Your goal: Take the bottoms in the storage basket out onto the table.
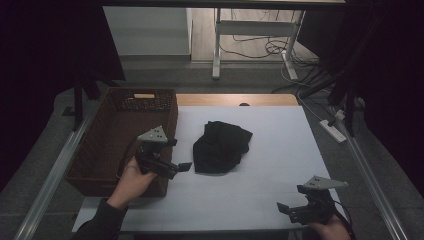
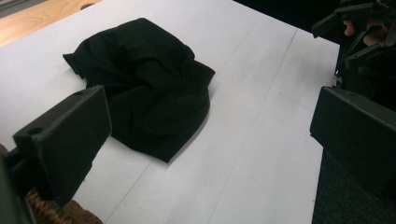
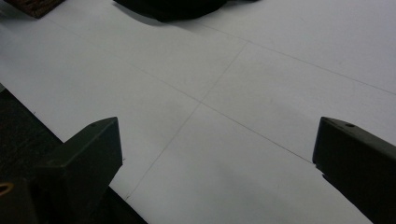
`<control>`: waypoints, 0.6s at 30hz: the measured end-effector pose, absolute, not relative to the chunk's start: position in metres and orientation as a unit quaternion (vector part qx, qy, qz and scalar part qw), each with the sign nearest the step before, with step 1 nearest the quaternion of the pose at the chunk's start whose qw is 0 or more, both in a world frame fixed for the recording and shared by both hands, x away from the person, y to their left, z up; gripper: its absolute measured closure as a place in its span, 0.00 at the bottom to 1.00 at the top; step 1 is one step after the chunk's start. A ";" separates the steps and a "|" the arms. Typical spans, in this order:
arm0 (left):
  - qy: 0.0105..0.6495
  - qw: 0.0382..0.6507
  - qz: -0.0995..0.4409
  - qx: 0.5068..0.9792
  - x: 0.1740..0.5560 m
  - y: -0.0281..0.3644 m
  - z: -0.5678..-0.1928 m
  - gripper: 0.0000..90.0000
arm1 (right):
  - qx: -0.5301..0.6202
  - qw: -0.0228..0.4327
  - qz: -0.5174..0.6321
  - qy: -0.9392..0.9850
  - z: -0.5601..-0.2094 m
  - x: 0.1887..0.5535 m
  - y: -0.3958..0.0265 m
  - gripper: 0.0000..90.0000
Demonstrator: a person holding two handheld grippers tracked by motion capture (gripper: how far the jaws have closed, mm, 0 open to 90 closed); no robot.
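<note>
1. We see a person's two hands, each holding a pair of black two-jaw tongs over a white, flat-topped counter point(image 1: 260, 190).
2. The left tongs point(image 1: 184, 166) are held just past the right edge of a brown, rectangular woven wicker basket point(image 1: 95, 150), with the jaws pointing right, towards the middle of the counter.
3. In the left gripper view the left tongs point(image 2: 210, 135) stand wide open, one jaw at each side of the picture, and they hold nothing.
4. A crumpled black cloth, soft and bunched into a rounded heap point(image 1: 220, 147), lies on the counter just in front of the left tongs, close to the jaw tips but apart from them.
5. In the left gripper view the black cloth point(image 2: 144, 93) sits ahead of and between the open jaws, nearer the left jaw, whose tip overlaps its near edge in the picture.
6. A bit of the basket's woven rim point(image 2: 56, 210) shows under the left jaw.
7. The right tongs point(image 1: 282, 207) are low at the near right corner of the counter, well apart from the cloth, with the jaws pointing left.
8. In the right gripper view the right tongs point(image 3: 217, 158) are also wide open and empty, with bare white counter point(image 3: 243, 93) between the jaws.
9. The near edge of the cloth point(image 3: 173, 8) lies far ahead of the right tongs, at the top of that view.
10. Far ahead of the left tongs, to their right, we see the other hand with its tongs point(image 2: 359, 28).
</note>
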State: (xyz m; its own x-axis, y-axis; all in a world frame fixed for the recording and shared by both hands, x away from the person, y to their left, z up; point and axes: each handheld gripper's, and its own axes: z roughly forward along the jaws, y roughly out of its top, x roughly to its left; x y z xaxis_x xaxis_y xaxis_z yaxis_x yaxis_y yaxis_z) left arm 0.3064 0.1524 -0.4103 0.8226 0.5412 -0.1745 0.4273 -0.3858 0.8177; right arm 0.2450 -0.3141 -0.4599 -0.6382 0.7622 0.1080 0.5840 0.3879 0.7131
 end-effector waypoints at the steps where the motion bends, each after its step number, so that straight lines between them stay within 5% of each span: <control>1: 0.293 0.472 0.061 0.830 0.305 0.153 -0.411 0.00 | 0.408 0.119 0.373 0.824 -0.460 0.245 -0.314 0.02; 18: 0.305 0.472 0.064 0.825 0.289 0.166 -0.415 0.00 | 0.413 0.119 0.376 0.821 -0.460 0.245 -0.315 0.02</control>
